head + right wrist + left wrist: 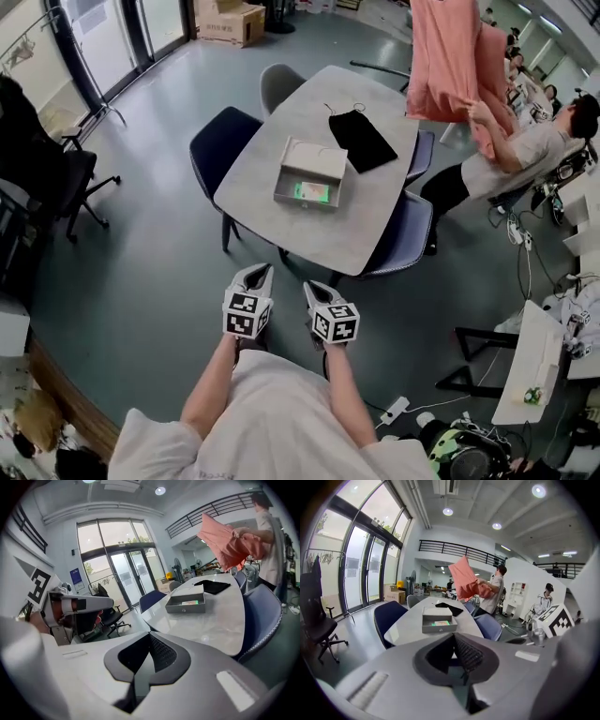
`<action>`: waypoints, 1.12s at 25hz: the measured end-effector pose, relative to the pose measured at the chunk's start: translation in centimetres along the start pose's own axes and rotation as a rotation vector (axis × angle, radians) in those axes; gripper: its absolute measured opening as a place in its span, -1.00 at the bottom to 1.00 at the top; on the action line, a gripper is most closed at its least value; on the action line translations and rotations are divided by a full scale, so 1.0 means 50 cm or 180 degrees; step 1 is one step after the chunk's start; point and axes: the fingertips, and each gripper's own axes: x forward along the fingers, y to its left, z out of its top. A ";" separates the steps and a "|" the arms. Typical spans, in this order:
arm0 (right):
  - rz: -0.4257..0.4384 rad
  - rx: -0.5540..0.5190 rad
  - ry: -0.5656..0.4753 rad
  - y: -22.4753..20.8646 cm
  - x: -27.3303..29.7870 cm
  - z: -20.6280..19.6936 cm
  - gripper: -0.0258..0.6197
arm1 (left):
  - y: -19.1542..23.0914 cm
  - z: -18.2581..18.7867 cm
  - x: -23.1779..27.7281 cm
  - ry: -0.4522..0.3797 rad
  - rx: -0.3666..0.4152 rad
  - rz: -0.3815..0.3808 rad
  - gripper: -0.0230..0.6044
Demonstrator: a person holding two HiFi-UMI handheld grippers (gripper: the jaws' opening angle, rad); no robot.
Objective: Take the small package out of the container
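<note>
An open grey container [298, 194] stands on the grey table [281, 225], and a small green package [312, 192] lies inside it. Both grippers hang well short of the table, over the floor, side by side. My left gripper [255, 274] and right gripper [315, 291] are both shut and hold nothing. In the left gripper view the container [439, 629] with the package [440, 623] lies far beyond the shut left gripper [457, 641]. The right gripper view shows the container [186, 607] and package [190, 603] ahead, to the right of the shut right gripper [149, 641].
A black fabric item [361, 139] lies on the table behind the container. Dark blue chairs [220, 145] [403, 234] and a grey chair [278, 84] ring the table. A person [525, 150] at the far right holds up pink cloth [450, 56]. A black office chair [66, 178] stands left.
</note>
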 end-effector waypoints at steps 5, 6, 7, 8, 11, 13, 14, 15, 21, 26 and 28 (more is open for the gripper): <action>-0.0177 0.0083 0.0022 -0.074 0.077 0.081 -0.92 | 0.082 0.067 0.103 0.0074 0.0006 0.0005 -0.76; -0.0222 0.0109 0.0023 -0.091 0.091 0.094 -0.92 | 0.093 0.078 0.126 0.0093 0.0004 -0.0032 -0.76; -0.0263 0.0132 0.0025 -0.107 0.105 0.106 -0.92 | 0.103 0.089 0.148 0.0109 0.0011 -0.0082 -0.76; -0.0301 0.0154 0.0027 -0.122 0.121 0.118 -0.92 | 0.112 0.099 0.169 0.0128 0.0024 -0.0143 -0.76; -0.0390 0.0211 0.0037 -0.154 0.175 0.151 -0.92 | 0.144 0.123 0.223 0.0218 0.0100 -0.0361 -0.76; -0.0426 0.0165 0.0056 -0.170 0.212 0.179 -0.92 | 0.168 0.138 0.256 0.0279 0.0169 -0.0475 -0.76; -0.0447 0.0112 0.0066 -0.177 0.229 0.195 -0.92 | 0.181 0.145 0.271 0.0299 0.0198 -0.0516 -0.76; -0.0469 0.0053 0.0074 -0.185 0.245 0.211 -0.92 | 0.193 0.152 0.285 0.0317 0.0224 -0.0553 -0.76; -0.0352 -0.0470 0.0424 -0.216 0.344 0.292 -0.92 | 0.264 0.161 0.363 0.0495 0.0231 -0.0783 -0.76; -0.0295 -0.1318 0.1053 -0.246 0.402 0.317 -0.92 | 0.272 0.159 0.385 0.0588 0.0202 -0.0939 -0.76; -0.0292 -0.1645 0.1280 -0.269 0.415 0.314 -0.92 | 0.266 0.157 0.388 0.0629 0.0255 -0.1013 -0.76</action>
